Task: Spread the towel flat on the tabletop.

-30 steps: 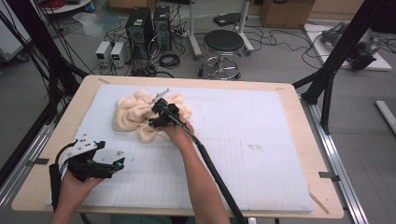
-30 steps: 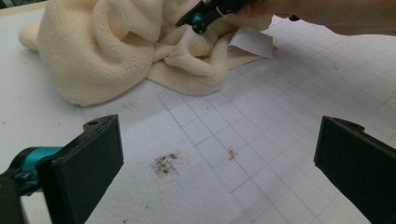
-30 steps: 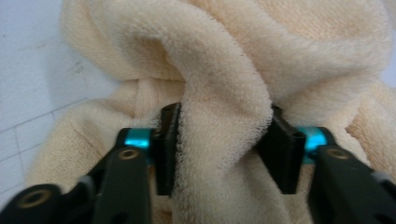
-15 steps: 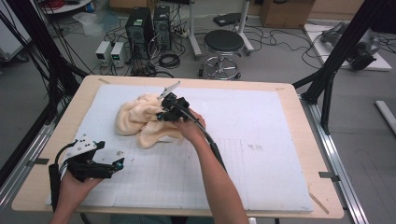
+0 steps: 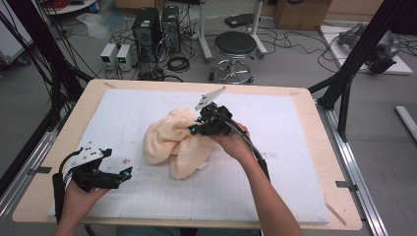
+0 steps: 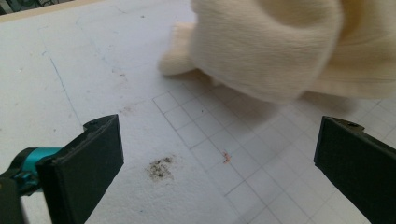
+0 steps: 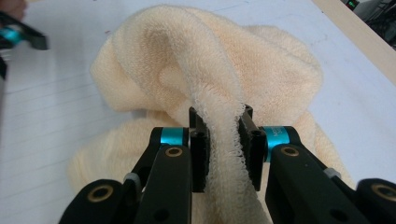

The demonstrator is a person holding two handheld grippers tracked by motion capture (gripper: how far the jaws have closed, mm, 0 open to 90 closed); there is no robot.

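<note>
at the mat's centre my right gripper [image 5: 199,129] jaws, just closing, pinch the cream fluffy terry towel [image 5: 169,142]; at eight o'clock my left gripper [image 5: 125,173] gapes wide.

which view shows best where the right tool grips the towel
The right gripper view: the right tool has its jaws shut on a raised fold of the towel, seen close up. The high view shows the whole towel but the tool hides the pinch. The left gripper view shows a blurred towel edge.
</note>
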